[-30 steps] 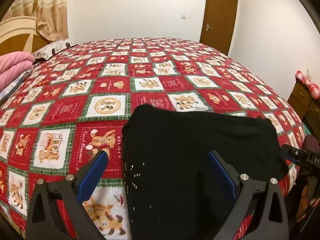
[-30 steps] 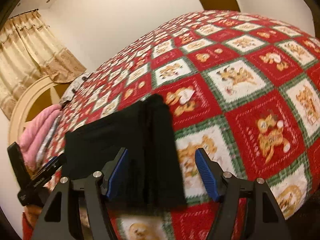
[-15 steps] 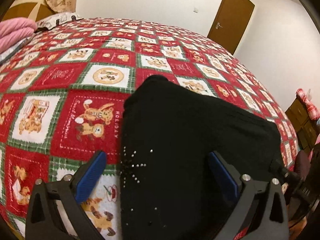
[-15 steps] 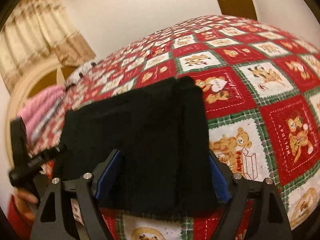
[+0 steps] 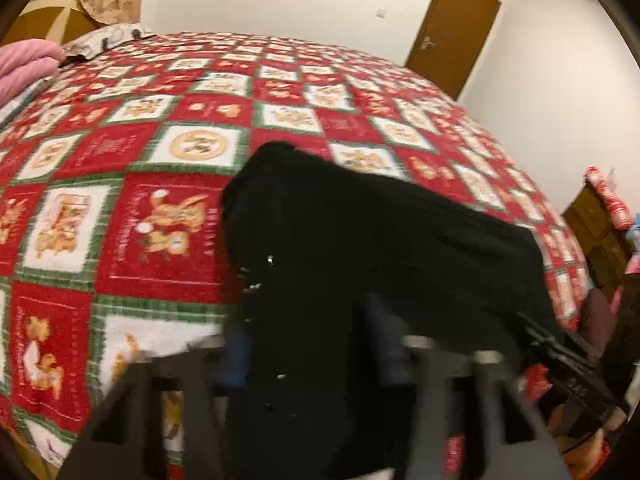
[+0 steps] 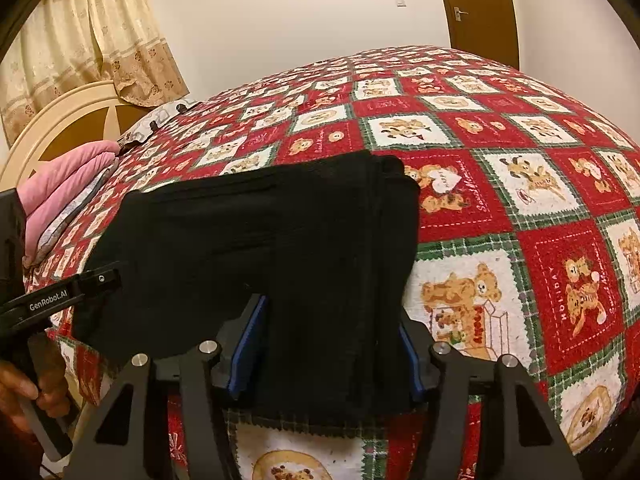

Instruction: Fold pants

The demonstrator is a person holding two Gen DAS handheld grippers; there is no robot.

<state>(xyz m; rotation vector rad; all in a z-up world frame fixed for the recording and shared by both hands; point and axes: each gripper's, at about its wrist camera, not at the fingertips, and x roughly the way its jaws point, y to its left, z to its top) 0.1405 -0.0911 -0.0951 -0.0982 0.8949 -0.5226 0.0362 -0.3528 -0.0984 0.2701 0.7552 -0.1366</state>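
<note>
The black pants (image 5: 360,248) lie folded into a flat block near the front edge of the bed; they also show in the right wrist view (image 6: 280,240). My left gripper (image 5: 312,360) is blurred and straddles the near left end of the pants, jaws partly closed around the cloth. My right gripper (image 6: 324,344) straddles the near right end, its blue pads (image 6: 248,344) on either side of the folded edge with a wide gap between them. The left gripper's body (image 6: 60,300) shows at the left of the right wrist view.
A red, white and green Christmas patchwork quilt (image 5: 160,168) covers the bed. Pink bedding (image 6: 60,188) lies by the headboard (image 6: 60,120). A brown door (image 5: 452,28) and a wooden dresser (image 5: 596,232) stand at the right.
Both grippers have moved forward onto the near edge of the pants. Their jaws have narrowed around the cloth. The left wrist view is now motion-blurred.
</note>
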